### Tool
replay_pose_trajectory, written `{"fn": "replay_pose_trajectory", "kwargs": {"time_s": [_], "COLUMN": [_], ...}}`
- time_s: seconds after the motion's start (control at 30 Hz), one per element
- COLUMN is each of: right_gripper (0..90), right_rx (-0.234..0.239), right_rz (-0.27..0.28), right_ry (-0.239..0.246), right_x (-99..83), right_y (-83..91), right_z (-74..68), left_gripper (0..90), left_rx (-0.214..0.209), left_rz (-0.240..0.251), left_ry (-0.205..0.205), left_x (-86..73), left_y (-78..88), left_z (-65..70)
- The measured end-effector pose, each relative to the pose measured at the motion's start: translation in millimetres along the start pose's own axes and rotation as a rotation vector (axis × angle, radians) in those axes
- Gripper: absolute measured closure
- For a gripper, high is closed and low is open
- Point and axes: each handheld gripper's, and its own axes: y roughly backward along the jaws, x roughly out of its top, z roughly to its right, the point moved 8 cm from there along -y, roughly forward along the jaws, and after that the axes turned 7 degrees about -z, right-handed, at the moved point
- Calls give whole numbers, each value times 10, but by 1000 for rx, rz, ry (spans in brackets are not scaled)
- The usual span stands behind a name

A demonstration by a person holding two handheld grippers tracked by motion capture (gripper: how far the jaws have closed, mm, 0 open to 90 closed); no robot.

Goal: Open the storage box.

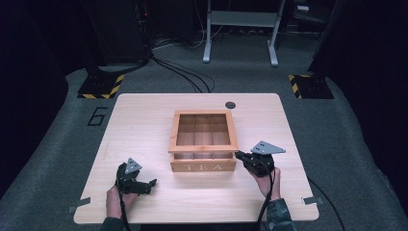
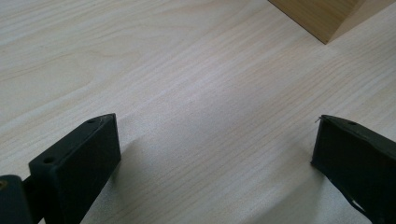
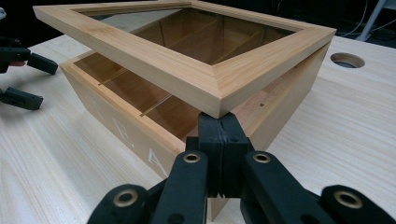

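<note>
A wooden tea box marked TEA stands in the middle of the table. Its glass-paned lid is raised a little at the front, leaving a gap above the divided compartments. In the right gripper view the lid tilts up over the box base. My right gripper is shut, its tips wedged under the lid's near right corner. In the high view that gripper sits at the box's front right corner. My left gripper rests open on the table, left of the box and apart from it, nothing between its fingers.
The light wooden table has a round cable hole behind the box. The box's corner lies ahead of the left gripper. Striped stand bases and cables lie on the floor beyond.
</note>
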Motion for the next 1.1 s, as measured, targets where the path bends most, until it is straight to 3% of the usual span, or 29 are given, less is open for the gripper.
{"fn": "replay_pose_trajectory", "kwargs": {"time_s": [0.67,1.1], "right_gripper": [898,898], "right_rx": [-12,-14], "right_rz": [59,69], "right_ry": [11,9], "right_x": [279,424], "right_y": [42,55], "right_z": [50,74], "left_gripper": [7,8], "left_rx": [-5,-4], "left_rz": [-8,-7], "left_ry": [-6,-7], "left_x": [-5,-5], "left_y": [5,5], "left_z": [-1,-1]}}
